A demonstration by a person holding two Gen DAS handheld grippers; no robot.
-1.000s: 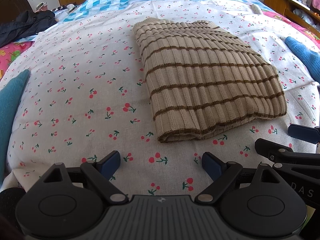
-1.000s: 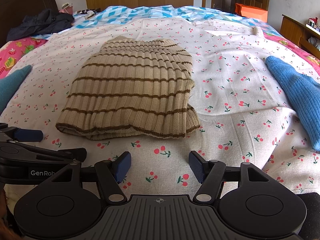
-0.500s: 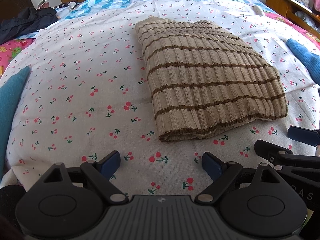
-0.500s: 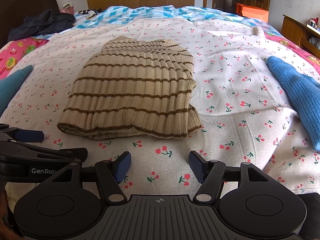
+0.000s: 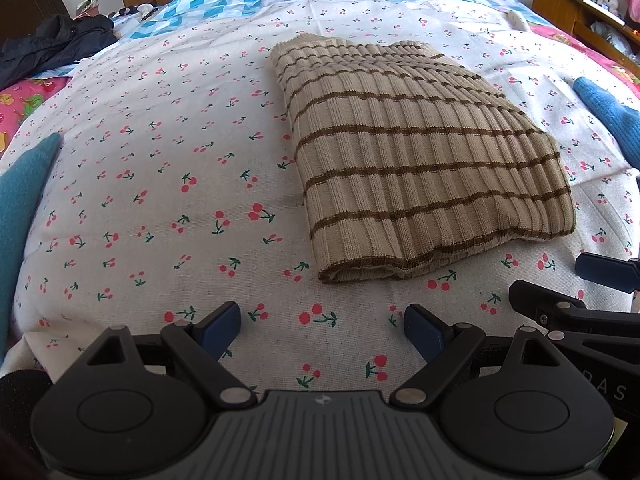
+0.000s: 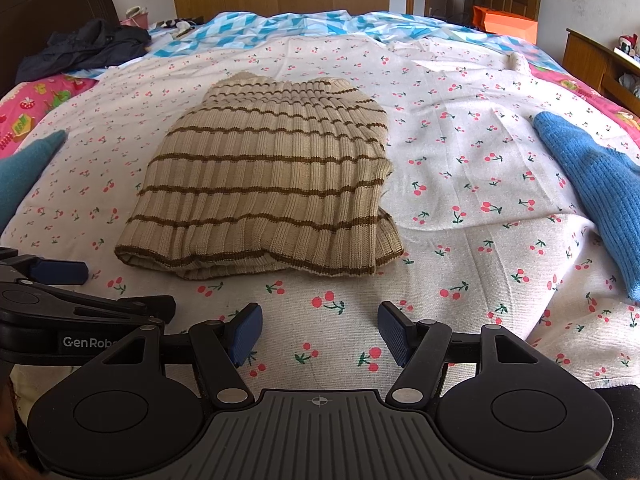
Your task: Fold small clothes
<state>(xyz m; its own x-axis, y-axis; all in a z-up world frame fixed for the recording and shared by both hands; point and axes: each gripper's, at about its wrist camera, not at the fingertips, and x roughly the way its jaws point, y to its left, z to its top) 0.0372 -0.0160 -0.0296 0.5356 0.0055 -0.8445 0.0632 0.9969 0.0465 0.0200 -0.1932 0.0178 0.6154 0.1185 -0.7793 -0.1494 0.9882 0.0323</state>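
Observation:
A beige ribbed sweater with brown stripes (image 5: pixel 404 160) lies folded into a neat rectangle on the cherry-print sheet (image 5: pixel 160 184); it also shows in the right wrist view (image 6: pixel 272 184). My left gripper (image 5: pixel 322 330) is open and empty, just short of the sweater's near edge. My right gripper (image 6: pixel 318 332) is open and empty, also just short of that edge. Each gripper shows at the edge of the other's view: the right one (image 5: pixel 608 272) and the left one (image 6: pixel 60 272).
A blue knit garment (image 6: pixel 592 184) lies at the right of the bed, a teal one (image 6: pixel 24 168) at the left. A dark jacket (image 6: pixel 88 48) and a blue patterned quilt (image 6: pixel 280 32) lie at the far end. A wooden cabinet (image 6: pixel 600 64) stands to the right.
Both views have tilted up slightly, so the sweater sits a little lower in frame. The grippers stay open and the sweater has not moved.

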